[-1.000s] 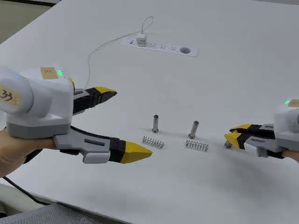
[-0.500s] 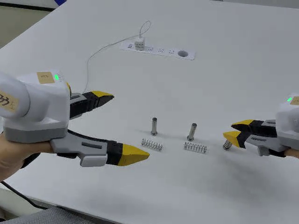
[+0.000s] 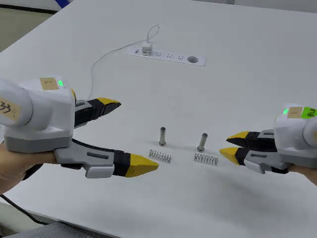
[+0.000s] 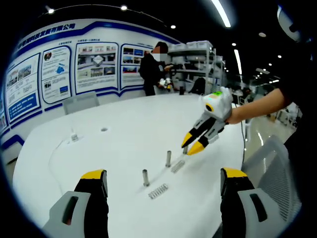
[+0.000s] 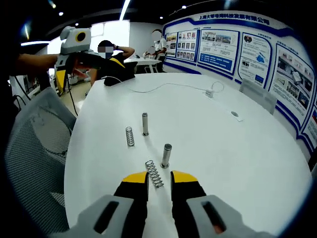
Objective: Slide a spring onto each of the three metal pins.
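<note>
Two bare metal pins stand upright mid-table, the left pin point(image 3: 162, 136) point(image 5: 145, 124) and the right pin point(image 3: 202, 142) point(image 5: 166, 155). In front of each lies a loose spring: the left spring point(image 3: 160, 156) point(image 5: 130, 136) and the right spring point(image 3: 205, 158) point(image 5: 154, 173). My right gripper point(image 3: 233, 144) point(image 5: 159, 179) hovers low just right of the right spring, jaws a narrow gap apart and holding nothing; the spring's near end lies at its tips. My left gripper point(image 3: 129, 134) point(image 4: 163, 174) stands wide open left of the pins, also holding nothing.
A white power strip point(image 3: 166, 54) with a plugged charger point(image 3: 146, 48) and its thin cable point(image 3: 106, 52) lies at the back of the white table point(image 3: 237, 79). The table's front edge runs close below the grippers. A mesh chair point(image 5: 39, 163) stands beside the table.
My right gripper has moved left toward the right spring and its jaws have parted slightly; it now covers the small coiled piece that showed at its tips. The left gripper has barely moved.
</note>
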